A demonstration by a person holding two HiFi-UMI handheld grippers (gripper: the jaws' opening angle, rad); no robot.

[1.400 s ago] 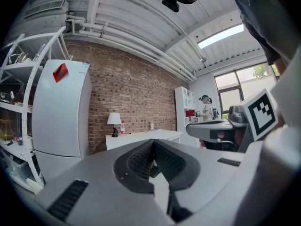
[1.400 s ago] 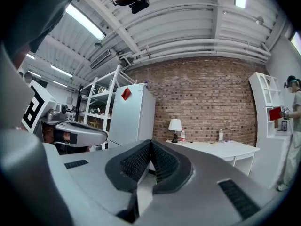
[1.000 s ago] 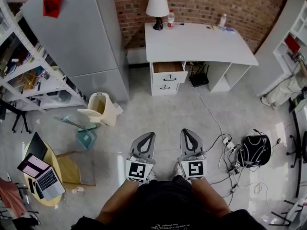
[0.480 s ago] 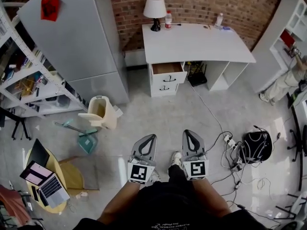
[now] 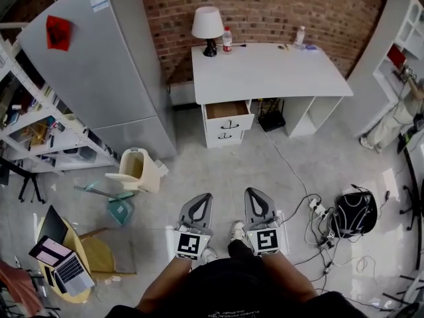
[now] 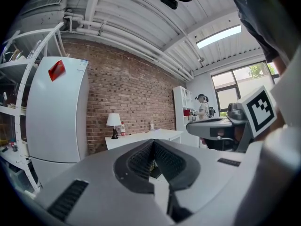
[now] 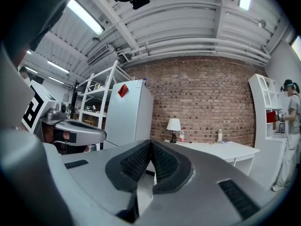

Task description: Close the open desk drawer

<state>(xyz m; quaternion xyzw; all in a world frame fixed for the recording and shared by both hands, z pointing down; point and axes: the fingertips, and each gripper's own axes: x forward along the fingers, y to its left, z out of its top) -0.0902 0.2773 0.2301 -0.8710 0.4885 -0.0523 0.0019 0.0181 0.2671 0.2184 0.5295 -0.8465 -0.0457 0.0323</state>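
2 tools, the left gripper (image 5: 203,199) and the right gripper (image 5: 254,193), have their jaws pressed together on nothing. Compared with 1 second ago, the desk (image 5: 278,71) sits lower in the head view, so I judge I am approaching. The open top drawer (image 5: 227,109) is still well apart from me. Only the head view shows it; both gripper views show the desk top and lamp (image 5: 207,20).
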